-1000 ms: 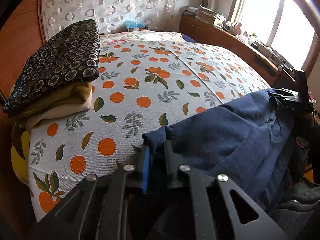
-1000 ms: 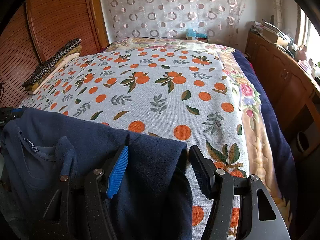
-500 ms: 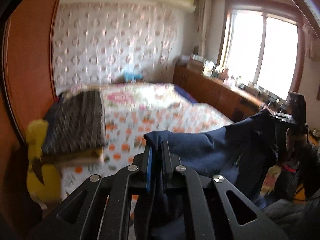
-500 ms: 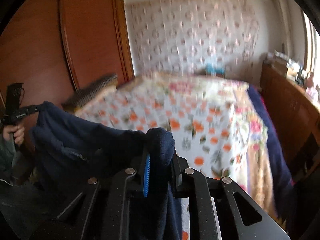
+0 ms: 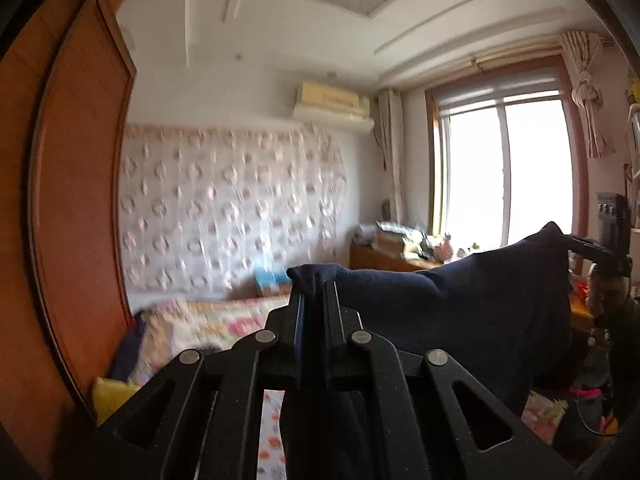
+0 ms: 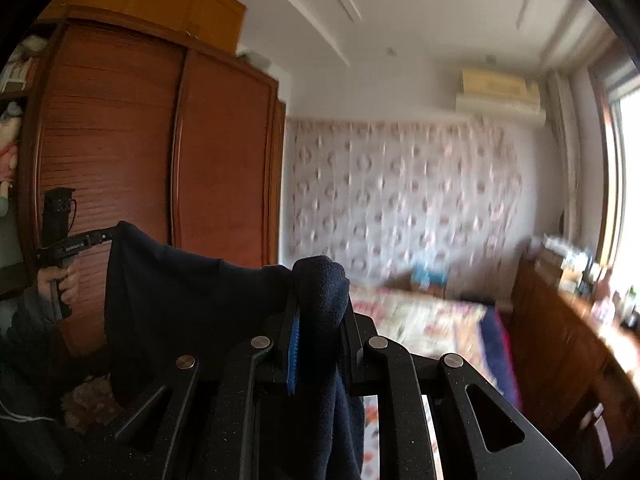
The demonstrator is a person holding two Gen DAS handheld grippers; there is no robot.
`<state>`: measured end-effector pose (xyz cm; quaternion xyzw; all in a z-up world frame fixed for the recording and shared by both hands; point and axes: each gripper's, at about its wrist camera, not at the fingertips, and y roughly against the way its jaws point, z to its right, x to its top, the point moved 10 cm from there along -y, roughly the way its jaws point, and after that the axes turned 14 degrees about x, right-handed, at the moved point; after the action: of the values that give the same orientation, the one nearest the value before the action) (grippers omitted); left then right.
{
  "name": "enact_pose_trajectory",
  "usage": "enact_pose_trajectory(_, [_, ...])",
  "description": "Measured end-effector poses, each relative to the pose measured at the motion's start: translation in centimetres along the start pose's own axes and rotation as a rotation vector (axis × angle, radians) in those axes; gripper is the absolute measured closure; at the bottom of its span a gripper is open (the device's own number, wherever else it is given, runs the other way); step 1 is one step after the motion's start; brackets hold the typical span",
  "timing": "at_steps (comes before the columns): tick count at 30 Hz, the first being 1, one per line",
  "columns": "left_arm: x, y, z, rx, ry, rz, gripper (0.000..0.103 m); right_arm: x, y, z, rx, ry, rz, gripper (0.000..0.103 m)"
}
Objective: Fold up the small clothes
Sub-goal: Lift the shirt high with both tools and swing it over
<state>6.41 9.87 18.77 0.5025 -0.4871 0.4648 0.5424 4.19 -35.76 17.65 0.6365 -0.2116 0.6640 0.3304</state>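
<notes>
A dark navy garment (image 5: 448, 312) hangs stretched in the air between my two grippers, high above the bed. My left gripper (image 5: 314, 292) is shut on one corner of it. My right gripper (image 6: 318, 300) is shut on the other corner (image 6: 320, 284). The cloth (image 6: 180, 304) sags between them and hangs down below the jaws. Each gripper also shows in the other's view: the right one (image 5: 592, 252) at the far right, the left one (image 6: 80, 240) at the far left in a hand.
The bed with the orange-print cover (image 5: 224, 324) lies low ahead. A wooden wardrobe (image 6: 140, 160) stands on the left. A wooden sideboard with clutter (image 6: 572, 312) runs under the window (image 5: 504, 168) on the right. A patterned curtain (image 6: 400, 200) covers the back wall.
Both grippers have risen and tilted up, lifting the navy garment off the bed into the air. The right gripper closed on its corner a second ago.
</notes>
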Motion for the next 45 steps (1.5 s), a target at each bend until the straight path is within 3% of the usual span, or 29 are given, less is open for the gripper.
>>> enact_pose_trajectory(7, [4.0,1.7,-1.0,0.041,-0.025,0.098,0.095,4.7,3.3,-1.6,-0.047,0.09,0.053,0.087])
enact_pose_trajectory(17, [3.3,0.9,-0.8,0.046,-0.033,0.086,0.095,3.0,1.9,-3.7,-0.073,0.094,0.027,0.087])
enact_pose_trajectory(22, [2.4,-0.8,-0.4,0.063,-0.053,0.061,0.095,3.4,0.7,-2.5,-0.084,0.091,-0.011,0.087])
enact_pose_trajectory(28, [-2.9,-8.0,0.1,0.097,-0.09,-0.074,0.095,0.1,-4.3,1.0,-0.114,0.025,-0.128,0.087])
enact_pose_trajectory(34, [-12.2,-19.6,0.8,0.13,-0.127,-0.265,0.094,-8.2,-13.0,6.7,-0.149,-0.083,-0.301,0.087])
enact_pose_trajectory(38, [-16.3,-24.5,2.2,0.148,-0.164,-0.349,0.095,-13.2,-18.1,9.8,-0.166,-0.135,-0.402,0.087])
enact_pose_trajectory(45, [-20.2,-30.3,3.3,0.16,-0.2,-0.44,0.095,-15.3,-22.7,14.0,-0.169,-0.218,-0.476,0.087])
